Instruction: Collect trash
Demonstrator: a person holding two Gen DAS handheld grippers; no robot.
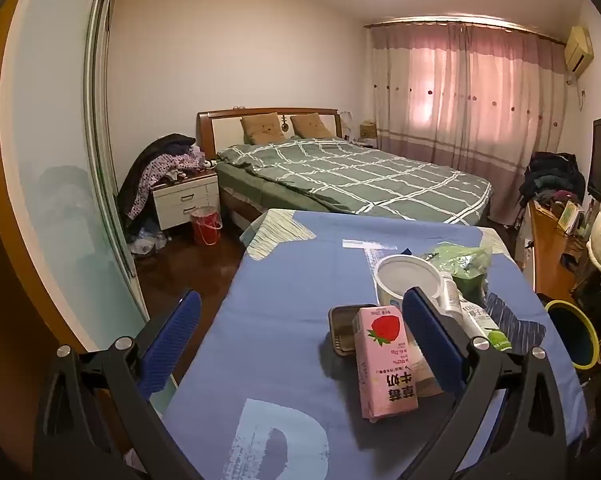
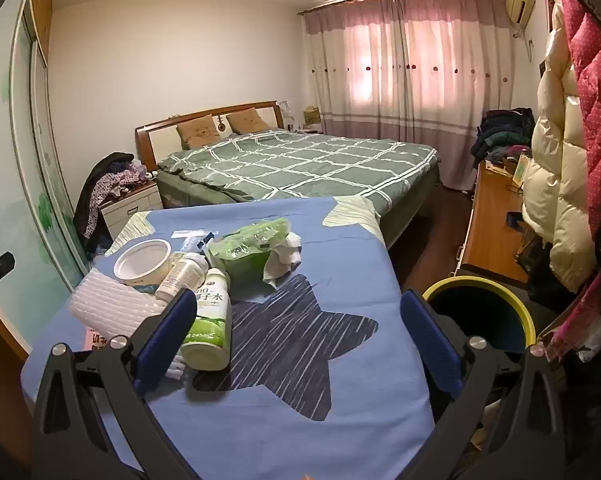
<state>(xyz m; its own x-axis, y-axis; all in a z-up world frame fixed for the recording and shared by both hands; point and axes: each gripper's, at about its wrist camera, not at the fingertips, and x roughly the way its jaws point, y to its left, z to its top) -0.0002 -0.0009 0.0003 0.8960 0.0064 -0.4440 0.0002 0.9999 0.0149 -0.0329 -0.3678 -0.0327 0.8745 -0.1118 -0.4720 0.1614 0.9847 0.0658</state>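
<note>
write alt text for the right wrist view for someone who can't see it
An open claw hovers over a blue star-print cloth strewn with trash: a green-label bottle, white tub, green plastic bag and crumpled tissue. A yellow-rimmed bin stands to the right, a green-quilted bed behind.

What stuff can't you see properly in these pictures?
- Bin: its inside is dark in the right wrist view, so what it holds is unknown.
- Pink milk carton: almost hidden behind white foam in the right wrist view.
- Dark tray: partly covered by the carton, left wrist view.
</note>
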